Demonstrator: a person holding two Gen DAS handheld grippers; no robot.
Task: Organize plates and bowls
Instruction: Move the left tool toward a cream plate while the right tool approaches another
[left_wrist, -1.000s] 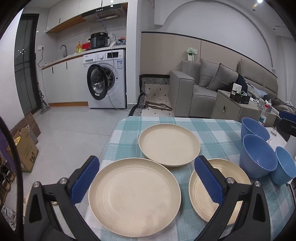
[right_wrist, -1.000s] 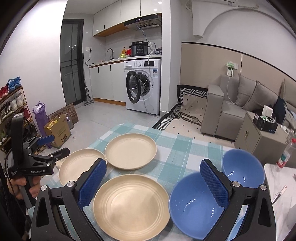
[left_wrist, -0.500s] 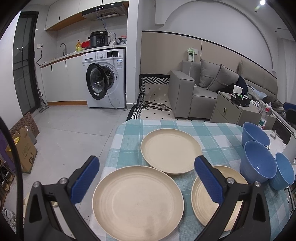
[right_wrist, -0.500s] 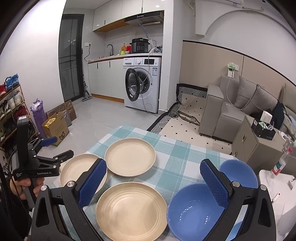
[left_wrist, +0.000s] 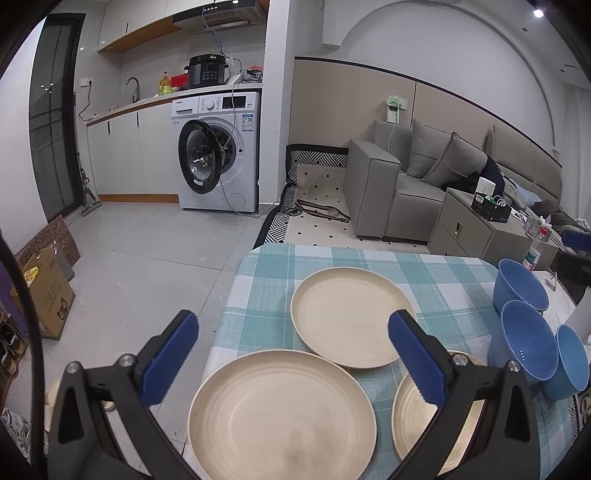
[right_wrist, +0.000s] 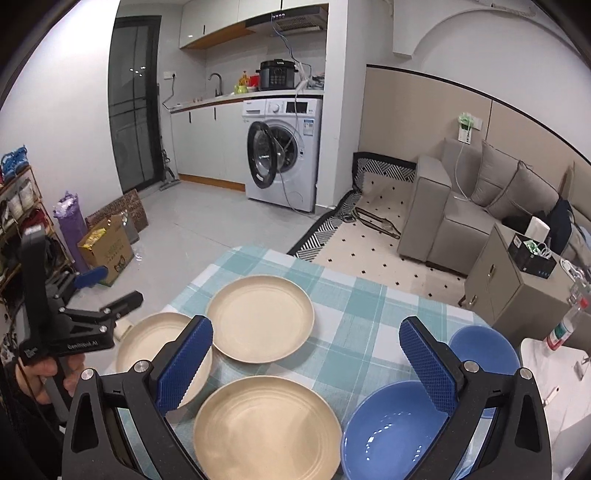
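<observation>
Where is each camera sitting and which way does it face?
Left wrist view: on the left tool, above the near left of the checked-cloth table, looking across three round beige plates toward the white washing machine; only its open blue-padded fingers show.
Right wrist view: on the right tool, further right, over the nearest blue bowl; a hand holding the left tool shows.
Shared: plates, bowls, washing machine, grey sofa.
</observation>
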